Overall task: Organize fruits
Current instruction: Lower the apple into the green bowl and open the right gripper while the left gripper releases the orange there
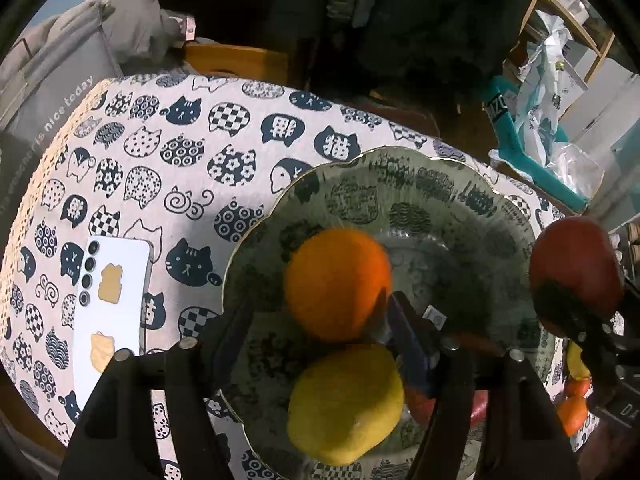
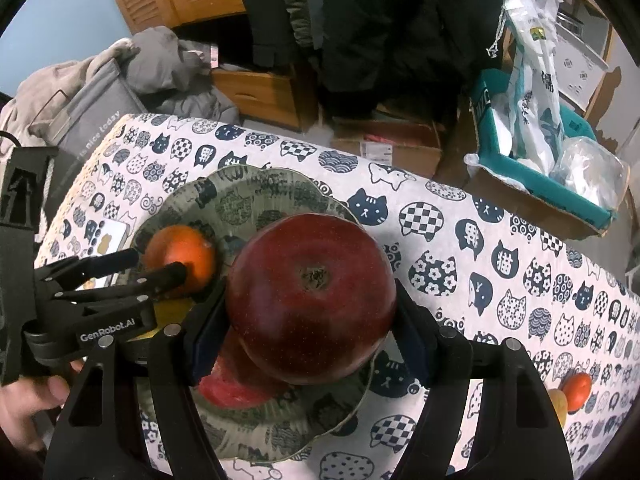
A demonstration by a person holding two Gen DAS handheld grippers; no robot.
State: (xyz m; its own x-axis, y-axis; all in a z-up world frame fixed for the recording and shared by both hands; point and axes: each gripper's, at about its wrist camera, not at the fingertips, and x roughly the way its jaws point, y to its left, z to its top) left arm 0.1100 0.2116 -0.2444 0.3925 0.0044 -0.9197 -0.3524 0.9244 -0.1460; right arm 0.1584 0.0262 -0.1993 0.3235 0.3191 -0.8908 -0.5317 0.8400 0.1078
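Observation:
A glass plate (image 1: pixel 440 184) with scalloped rim sits on the cat-print tablecloth; it also shows in the right wrist view (image 2: pixel 240 188). On it lie an orange (image 1: pixel 336 280) and a yellow lemon (image 1: pixel 344 404). My left gripper (image 1: pixel 316 320) is open, its fingers either side of the orange, which shows blurred. My right gripper (image 2: pixel 308 320) is shut on a dark red apple (image 2: pixel 312 296) and holds it above the plate's right side. A red fruit (image 2: pixel 228 388) lies on the plate under the apple. The apple shows at the right in the left wrist view (image 1: pixel 572 264).
A white phone (image 1: pixel 112 312) lies on the cloth left of the plate. Small orange and yellow fruits (image 2: pixel 576 392) lie at the table's right edge. A teal box with plastic bags (image 2: pixel 540 152), cardboard boxes and clothes stand beyond the table.

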